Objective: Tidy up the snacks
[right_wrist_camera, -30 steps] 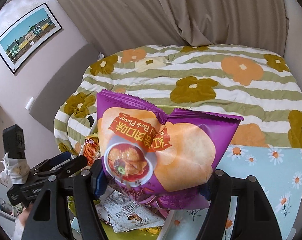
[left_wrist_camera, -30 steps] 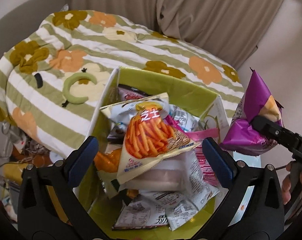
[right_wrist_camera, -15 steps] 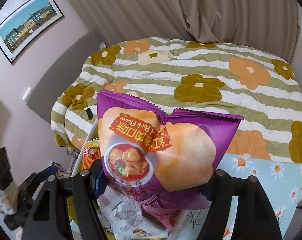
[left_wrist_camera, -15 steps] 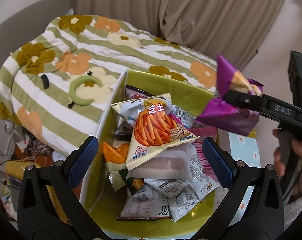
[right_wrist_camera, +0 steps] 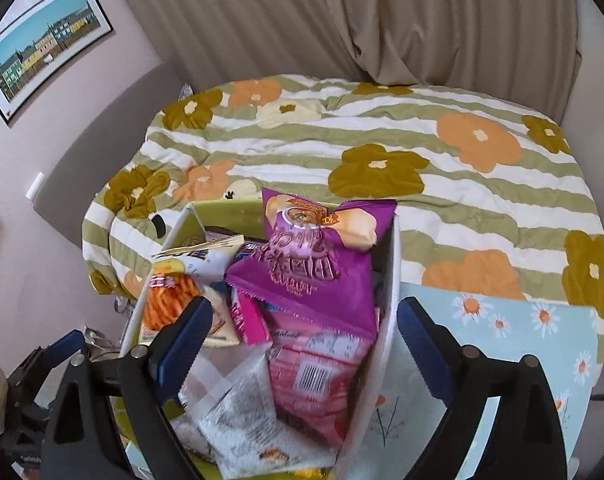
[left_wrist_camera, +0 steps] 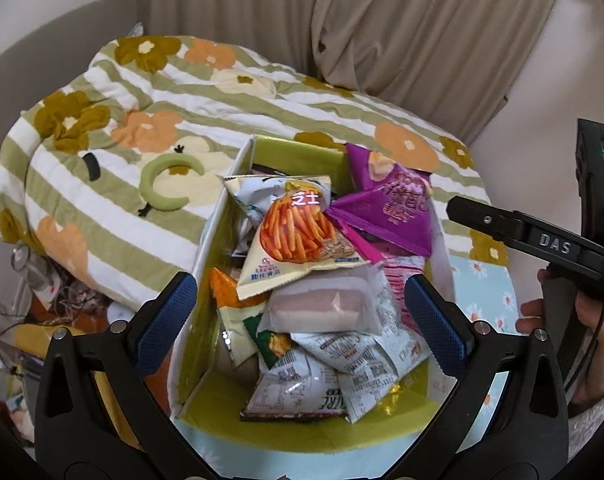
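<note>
A green-lined box (left_wrist_camera: 302, 152) (right_wrist_camera: 230, 210) holds several snack packets. The purple chip bag (left_wrist_camera: 386, 208) (right_wrist_camera: 314, 256) lies free on the pile at the box's far right corner. Beside it lies a packet printed with orange sticks (left_wrist_camera: 298, 236) (right_wrist_camera: 170, 308). My right gripper (right_wrist_camera: 302, 340) hovers over the box, its jaws opening, nothing between the pads. In the left wrist view its black finger (left_wrist_camera: 514, 232) reaches in from the right, held by a hand (left_wrist_camera: 590, 320). My left gripper (left_wrist_camera: 298, 320) stands open above the box's near end, holding nothing.
The box sits against a bed with a green-striped flowered quilt (left_wrist_camera: 142, 128) (right_wrist_camera: 382, 152). A light blue daisy-print surface (right_wrist_camera: 502, 320) lies right of the box. Curtains (right_wrist_camera: 342, 20) hang behind. Cables and clutter (left_wrist_camera: 30, 280) lie lower left.
The right gripper carried the purple bag left over the box and let it go; the bag now lies on the pile. The left gripper drew back a little, showing more of the box.
</note>
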A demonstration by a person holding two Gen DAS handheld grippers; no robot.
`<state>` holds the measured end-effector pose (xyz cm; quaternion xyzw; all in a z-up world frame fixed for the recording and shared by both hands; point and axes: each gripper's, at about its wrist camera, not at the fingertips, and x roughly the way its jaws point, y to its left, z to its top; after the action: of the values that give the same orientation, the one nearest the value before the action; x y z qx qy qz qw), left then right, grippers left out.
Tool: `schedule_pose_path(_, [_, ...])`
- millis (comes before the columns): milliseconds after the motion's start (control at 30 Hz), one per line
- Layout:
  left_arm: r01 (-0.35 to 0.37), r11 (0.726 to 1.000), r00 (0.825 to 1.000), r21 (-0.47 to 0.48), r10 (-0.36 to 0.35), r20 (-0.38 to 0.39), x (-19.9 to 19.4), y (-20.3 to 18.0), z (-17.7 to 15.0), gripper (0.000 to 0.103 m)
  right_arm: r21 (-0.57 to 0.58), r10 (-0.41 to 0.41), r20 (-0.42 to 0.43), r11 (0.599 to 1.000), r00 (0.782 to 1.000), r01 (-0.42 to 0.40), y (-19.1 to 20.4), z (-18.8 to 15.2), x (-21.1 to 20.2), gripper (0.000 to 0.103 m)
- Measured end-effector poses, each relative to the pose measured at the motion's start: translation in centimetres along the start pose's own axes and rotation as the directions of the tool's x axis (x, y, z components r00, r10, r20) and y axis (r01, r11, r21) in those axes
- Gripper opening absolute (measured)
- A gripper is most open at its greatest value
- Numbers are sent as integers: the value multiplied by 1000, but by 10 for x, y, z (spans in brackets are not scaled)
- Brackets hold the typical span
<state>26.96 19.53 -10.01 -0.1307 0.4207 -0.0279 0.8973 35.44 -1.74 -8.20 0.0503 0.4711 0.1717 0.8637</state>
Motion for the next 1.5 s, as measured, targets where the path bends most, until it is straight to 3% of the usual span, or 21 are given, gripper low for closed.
schedule_pose_path(200, [47, 997, 998, 61, -49, 39, -32, -16, -11, 102, 28, -30, 102, 999, 994, 27, 5, -22, -55, 92])
schedule_pose_path(400, [108, 986, 991, 127, -118, 68, -69, -48, -32, 102, 59, -106, 212, 994, 972, 95, 5, -59, -121, 92])
schedule_pose_path(633, [137, 972, 982, 193, -159, 103, -114, -102, -75, 102, 99, -169, 290, 984, 942, 146, -11, -113, -189, 92])
schedule_pose_path(900, [172, 959, 972, 227, -202, 119, -158, -150, -141, 102, 105, -231, 322, 973, 918, 207, -33, -177, -245, 92])
schedule_pose_path(1100, [158, 956, 973, 248, -193, 126, -182, -171, -185, 102, 103, -263, 337, 965, 904, 242, -42, -222, -276, 92])
schedule_pose_path(1300, [73, 962, 975, 263, -125, 186, -211, -166, -208, 102, 106, -286, 348, 958, 893, 266, -44, -255, -297, 92])
schedule_pose_path(1500, [-9, 962, 969, 274, -59, 238, -231, -161, -222, 103, 86, -336, 377, 941, 863, 328, -32, -280, -313, 92])
